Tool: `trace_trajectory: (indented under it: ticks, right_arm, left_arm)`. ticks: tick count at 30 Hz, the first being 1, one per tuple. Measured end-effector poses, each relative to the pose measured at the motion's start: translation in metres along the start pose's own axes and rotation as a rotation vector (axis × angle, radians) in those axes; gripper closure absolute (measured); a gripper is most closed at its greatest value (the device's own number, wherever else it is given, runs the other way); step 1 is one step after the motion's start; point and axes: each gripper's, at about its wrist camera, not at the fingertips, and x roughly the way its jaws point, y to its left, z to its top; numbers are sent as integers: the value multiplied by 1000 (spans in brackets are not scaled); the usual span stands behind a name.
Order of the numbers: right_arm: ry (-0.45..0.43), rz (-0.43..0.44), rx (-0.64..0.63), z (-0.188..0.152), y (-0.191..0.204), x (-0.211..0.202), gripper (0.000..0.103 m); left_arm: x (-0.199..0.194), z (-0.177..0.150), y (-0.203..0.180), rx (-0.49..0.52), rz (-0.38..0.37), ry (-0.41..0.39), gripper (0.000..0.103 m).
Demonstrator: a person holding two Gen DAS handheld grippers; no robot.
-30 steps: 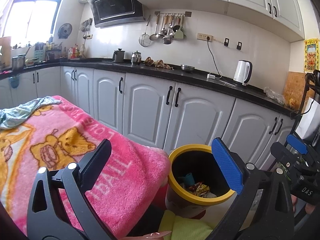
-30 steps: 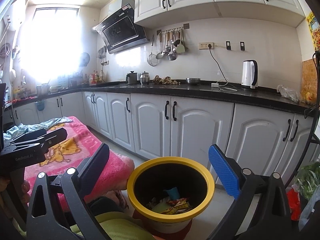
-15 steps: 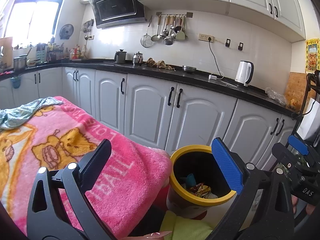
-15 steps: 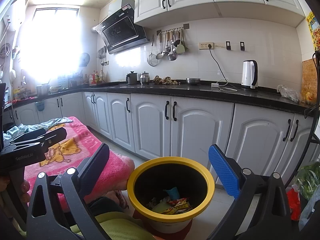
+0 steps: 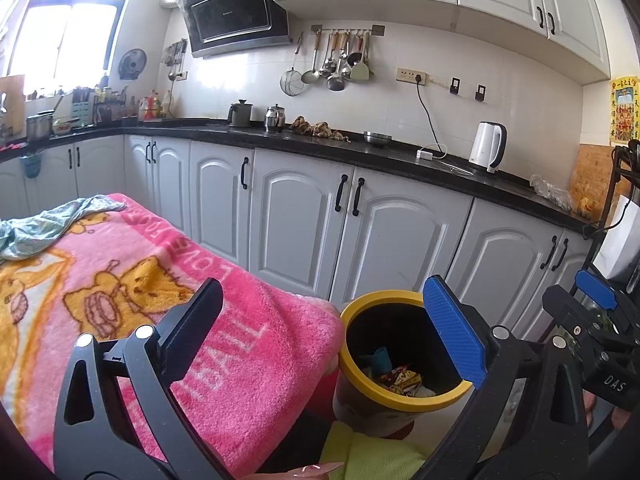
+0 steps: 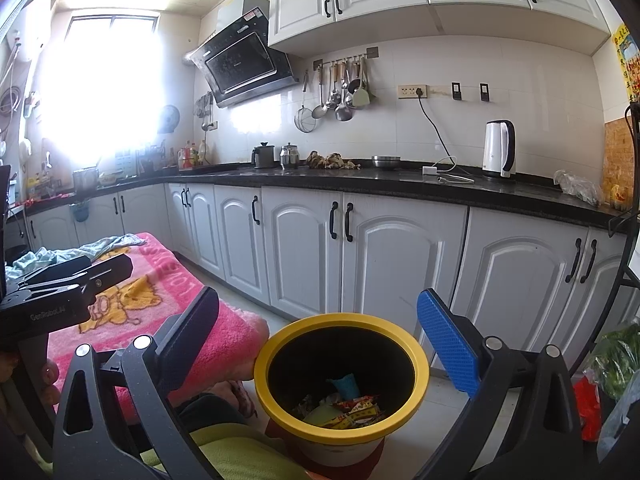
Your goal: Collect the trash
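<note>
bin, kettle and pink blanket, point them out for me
bin [image 6: 262, 376], right wrist view, left side of its yellow rim
kettle [image 6: 494, 152], right wrist view, white body
pink blanket [image 5: 240, 344], left wrist view, pink part near the lettering

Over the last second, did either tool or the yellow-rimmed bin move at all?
Barely. The left tool tilted up very slightly, so the kitchen sits a touch lower in its view. It took hold of nothing and let nothing go. The right tool kept open and empty above the yellow-rimmed black trash bin, and the wrappers inside lie unchanged.
</note>
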Motion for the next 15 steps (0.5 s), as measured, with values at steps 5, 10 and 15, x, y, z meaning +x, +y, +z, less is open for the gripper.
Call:
trace_trajectory:
  ticks: [5, 10, 15]
  right_arm:
    - [0, 2, -1, 0, 0, 0, 6]
    - [1, 1, 0, 0, 0, 0, 6]
    - [-2, 0, -1, 1, -3, 0, 6]
  left_arm:
    - [0, 0, 0, 0, 0, 2, 11]
    - [0, 0, 0, -2, 0, 0, 11]
    - [-1, 0, 0, -1, 1, -1, 11]
